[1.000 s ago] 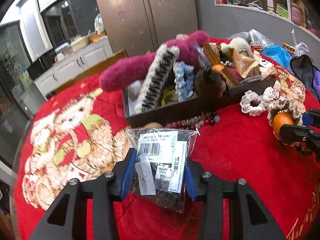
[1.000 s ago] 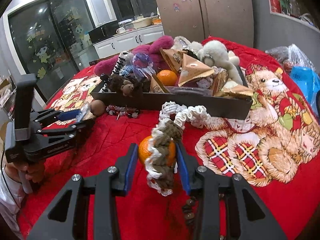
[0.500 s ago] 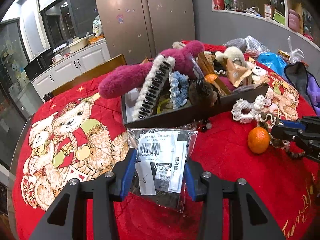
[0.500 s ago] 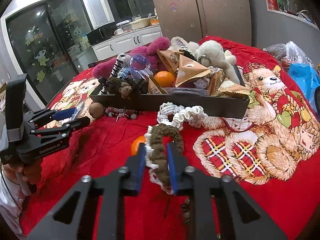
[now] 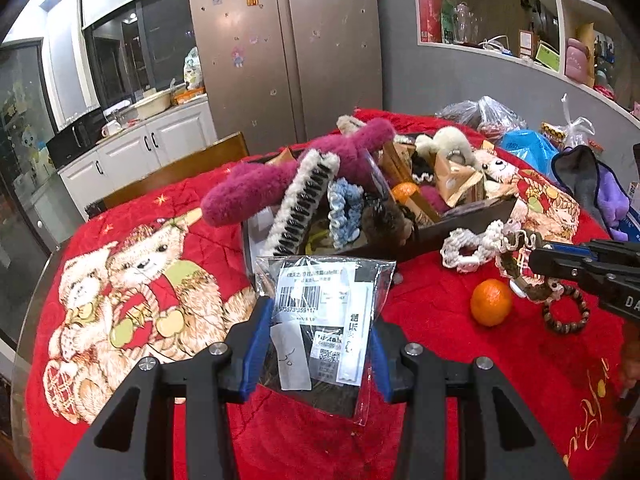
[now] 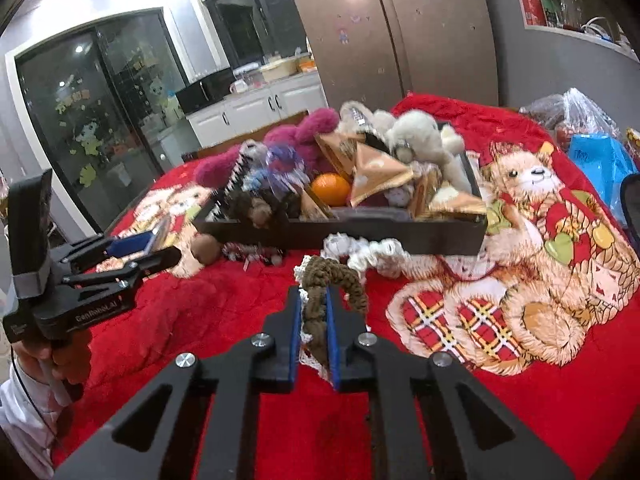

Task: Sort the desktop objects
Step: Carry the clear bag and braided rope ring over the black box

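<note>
Both grippers angle downward above a red tablecloth [image 5: 420, 300]. The left gripper [image 5: 316, 344] pinches a clear packet [image 5: 320, 320]; the right gripper [image 6: 314, 328] clamps a brown scrunchie [image 6: 320, 308], before a dark tray [image 6: 400, 236].

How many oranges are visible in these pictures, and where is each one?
2. One orange lies on the red cloth, near the right tongs. The other orange sits inside the black tray. More may be hidden under the toys.
</note>
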`<state>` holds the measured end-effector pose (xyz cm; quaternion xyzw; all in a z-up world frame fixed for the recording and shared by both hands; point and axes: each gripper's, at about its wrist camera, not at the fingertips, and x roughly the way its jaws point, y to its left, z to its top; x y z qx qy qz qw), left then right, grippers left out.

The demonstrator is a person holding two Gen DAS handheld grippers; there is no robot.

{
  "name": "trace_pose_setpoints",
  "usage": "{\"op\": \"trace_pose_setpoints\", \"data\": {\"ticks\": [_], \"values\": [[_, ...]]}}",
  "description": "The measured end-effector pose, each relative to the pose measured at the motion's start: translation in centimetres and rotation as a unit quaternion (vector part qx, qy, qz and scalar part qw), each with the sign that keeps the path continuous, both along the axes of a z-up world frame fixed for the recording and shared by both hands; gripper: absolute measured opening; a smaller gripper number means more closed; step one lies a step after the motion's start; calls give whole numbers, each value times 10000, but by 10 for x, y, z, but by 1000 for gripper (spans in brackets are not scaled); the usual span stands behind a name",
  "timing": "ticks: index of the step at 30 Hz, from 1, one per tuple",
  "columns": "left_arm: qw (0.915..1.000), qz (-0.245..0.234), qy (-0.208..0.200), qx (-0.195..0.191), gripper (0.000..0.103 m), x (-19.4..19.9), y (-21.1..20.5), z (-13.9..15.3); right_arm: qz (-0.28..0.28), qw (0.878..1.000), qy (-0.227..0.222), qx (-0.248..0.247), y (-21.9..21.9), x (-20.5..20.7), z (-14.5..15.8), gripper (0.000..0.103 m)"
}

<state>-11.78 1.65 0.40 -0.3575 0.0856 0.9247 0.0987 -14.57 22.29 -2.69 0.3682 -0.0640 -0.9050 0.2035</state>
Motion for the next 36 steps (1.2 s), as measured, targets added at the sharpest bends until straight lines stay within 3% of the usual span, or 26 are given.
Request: {"op": "trace_pose_setpoints", "data": {"ticks": [11, 16, 22, 30, 36], "values": [[9984, -36, 428, 377, 45, -6, -6, 54, 238, 9991, 333, -119, -23, -20, 53, 12], [9971, -92, 590, 471, 45, -43, -2, 84, 249, 9984, 513, -44, -33, -50, 82, 12], [9969, -54, 603, 504, 45, -108, 12, 91, 110, 9978, 645, -87, -36, -110, 103, 12], [9959, 337, 554, 626, 45, -182, 19, 67, -273, 9976, 521, -371, -18, -198, 87, 12], [9958, 591, 373, 586, 45, -204, 9, 49, -389, 9983, 197, -375, -12, -229, 56, 13]]}}
